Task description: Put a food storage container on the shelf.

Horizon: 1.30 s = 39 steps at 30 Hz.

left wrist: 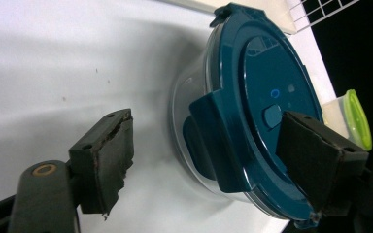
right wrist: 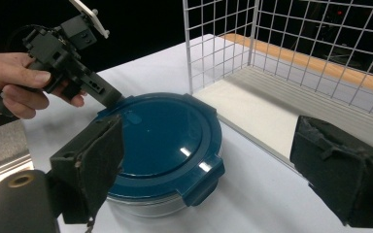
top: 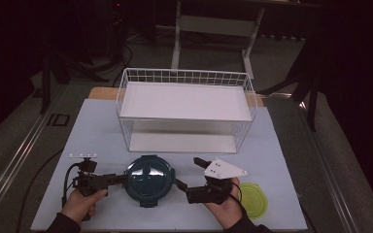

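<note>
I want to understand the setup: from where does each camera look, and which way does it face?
High view: above the person's side, facing forward and down on the table; both hands, left tool, right tool.
Left gripper view: rides the left tool, facing the teal-lidded container.
Right gripper view: rides the right tool, facing container and wire rack.
All share the container.

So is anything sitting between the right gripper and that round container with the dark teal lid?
Nothing visible. The right gripper faces the round clear container with the dark teal clip-on lid across bare white table. The lime-lidded container lies on its far side.
</note>
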Each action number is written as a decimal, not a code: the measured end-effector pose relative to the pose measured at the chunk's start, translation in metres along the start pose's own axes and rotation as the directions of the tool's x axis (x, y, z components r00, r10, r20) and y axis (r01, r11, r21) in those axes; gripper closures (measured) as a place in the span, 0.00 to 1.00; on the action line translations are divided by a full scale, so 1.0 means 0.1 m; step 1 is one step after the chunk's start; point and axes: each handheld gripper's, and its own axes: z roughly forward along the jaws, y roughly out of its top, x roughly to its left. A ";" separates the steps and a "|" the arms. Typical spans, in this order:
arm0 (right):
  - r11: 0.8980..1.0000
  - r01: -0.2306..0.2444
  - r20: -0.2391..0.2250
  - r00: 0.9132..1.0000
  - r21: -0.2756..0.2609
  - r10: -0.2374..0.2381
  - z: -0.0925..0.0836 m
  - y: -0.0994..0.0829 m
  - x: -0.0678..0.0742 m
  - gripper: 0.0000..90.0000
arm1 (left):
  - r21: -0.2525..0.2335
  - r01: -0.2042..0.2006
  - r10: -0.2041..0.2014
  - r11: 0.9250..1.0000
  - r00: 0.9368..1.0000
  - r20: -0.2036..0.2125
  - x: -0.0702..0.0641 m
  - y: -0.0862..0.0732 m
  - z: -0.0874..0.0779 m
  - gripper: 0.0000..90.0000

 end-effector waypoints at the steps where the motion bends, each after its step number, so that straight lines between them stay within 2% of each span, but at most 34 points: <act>1: 1.000 -0.001 -0.001 1.000 0.003 0.001 0.00 0.00 0.00 0.13 | 0.004 0.009 -0.009 1.000 1.000 0.006 0.00 0.00 0.01 0.28; 5: 1.000 -0.005 -0.002 1.000 0.012 0.005 0.01 -0.01 -0.01 0.14 | 0.021 0.040 -0.040 0.999 0.999 0.000 -0.01 0.01 0.02 0.38; 8: 1.000 -0.015 -0.003 1.000 0.019 0.015 0.02 -0.01 -0.02 0.15 | 0.039 0.043 -0.043 0.998 0.999 0.010 -0.01 0.02 0.03 0.46; 12: 0.998 -0.041 -0.012 0.999 0.037 0.041 0.04 -0.02 -0.04 0.16 | 0.053 0.055 -0.056 0.997 0.998 0.022 0.00 0.03 0.04 0.51; 16: 0.990 -0.108 -0.029 0.993 0.088 0.111 0.10 -0.04 -0.07 0.20 | 0.065 0.073 -0.076 0.995 0.996 0.051 0.00 0.04 0.06 0.54; 19: 0.977 -0.170 -0.031 0.984 0.127 0.176 0.17 -0.06 -0.09 0.22 | 0.070 0.080 -0.084 0.994 0.995 0.055 0.00 0.04 0.06 0.55; 22: 0.955 -0.247 -0.037 0.966 0.163 0.256 0.25 -0.11 -0.15 0.23 | 0.084 0.079 -0.085 0.993 0.994 0.062 0.01 0.04 0.06 0.57; 23: 0.945 -0.275 -0.039 0.958 0.175 0.285 0.27 -0.12 -0.17 0.24 | 0.095 0.085 -0.092 0.992 0.993 0.070 0.02 0.05 0.06 0.57; 24: 0.932 -0.309 -0.043 0.946 0.190 0.322 0.29 -0.15 -0.20 0.26 | 0.100 0.086 -0.094 0.991 0.993 0.075 0.03 0.05 0.06 0.57; 26: 0.911 -0.350 -0.042 0.929 0.217 0.367 0.33 -0.19 -0.23 0.28 | 0.106 0.089 -0.098 0.990 0.991 0.086 0.04 0.04 0.06 0.56; 29: 0.886 -0.382 -0.040 0.913 0.263 0.405 0.39 -0.24 -0.25 0.31 | 0.107 0.084 -0.094 0.991 0.991 0.092 0.04 0.04 0.06 0.56; 30: 0.871 -0.402 -0.047 0.901 0.282 0.431 0.41 -0.27 -0.26 0.32 | 0.107 0.082 -0.093 0.991 0.991 0.093 0.04 0.04 0.05 0.57; 31: 0.862 -0.415 -0.051 0.893 0.290 0.447 0.43 -0.28 -0.27 0.33 | 0.112 0.070 -0.080 0.991 0.992 0.093 0.03 0.05 0.03 0.60; 32: 0.844 -0.440 -0.047 0.879 0.305 0.475 0.45 -0.30 -0.28 0.34 | 0.110 0.067 -0.076 0.992 0.993 0.085 0.02 0.05 0.03 0.63; 37: 0.789 -0.507 -0.065 0.826 0.348 0.560 0.55 -0.35 -0.30 0.36 | 0.109 0.066 -0.074 0.992 0.994 0.076 0.00 0.05 0.03 0.65; 39: 0.763 -0.541 -0.060 0.801 0.354 0.596 0.57 -0.37 -0.31 0.39 | 0.102 0.057 -0.065 0.993 0.995 0.078 0.00 0.05 0.03 0.65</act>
